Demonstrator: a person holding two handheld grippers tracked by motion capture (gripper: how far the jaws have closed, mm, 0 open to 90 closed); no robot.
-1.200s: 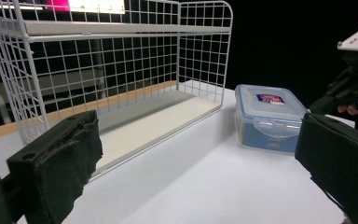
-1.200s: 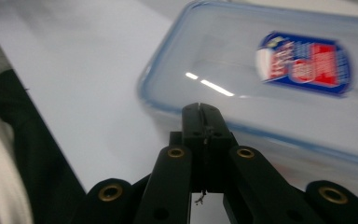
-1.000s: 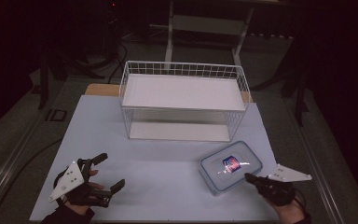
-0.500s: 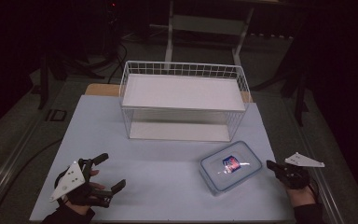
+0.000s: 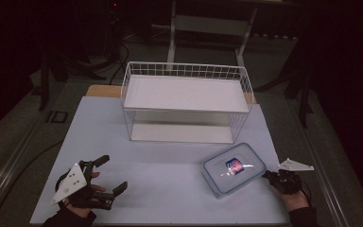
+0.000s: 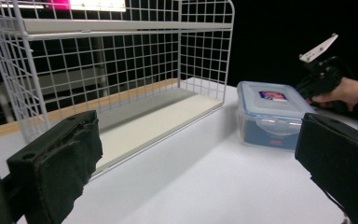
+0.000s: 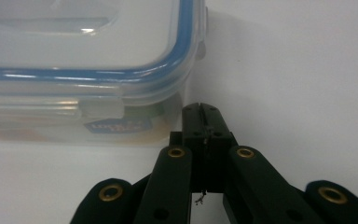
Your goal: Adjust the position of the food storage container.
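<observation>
A clear plastic container (image 5: 234, 168) with a blue-rimmed lid lies flat on the white table at the right front, with a small printed packet inside. My right gripper (image 5: 270, 175) sits low on the table just right of it. Its jaws are shut with nothing between them. In the right gripper view the shut tip (image 7: 202, 114) lies close beside the container's (image 7: 79, 65) corner; contact cannot be told. My left gripper (image 5: 111, 174) rests at the left front, wide open and empty. Its pads (image 6: 58, 161) frame the container (image 6: 268, 114) and the other gripper (image 6: 321, 77) farther off.
A white wire rack (image 5: 184, 101) with a white shelf board stands at the back middle of the table (image 5: 170, 170); in the left gripper view the rack (image 6: 121, 70) is close at the left. Dark floor and stand legs surround the table.
My right gripper has moved rightward and lower, from the container's front right side to beside its right corner. The left gripper has stayed put.
</observation>
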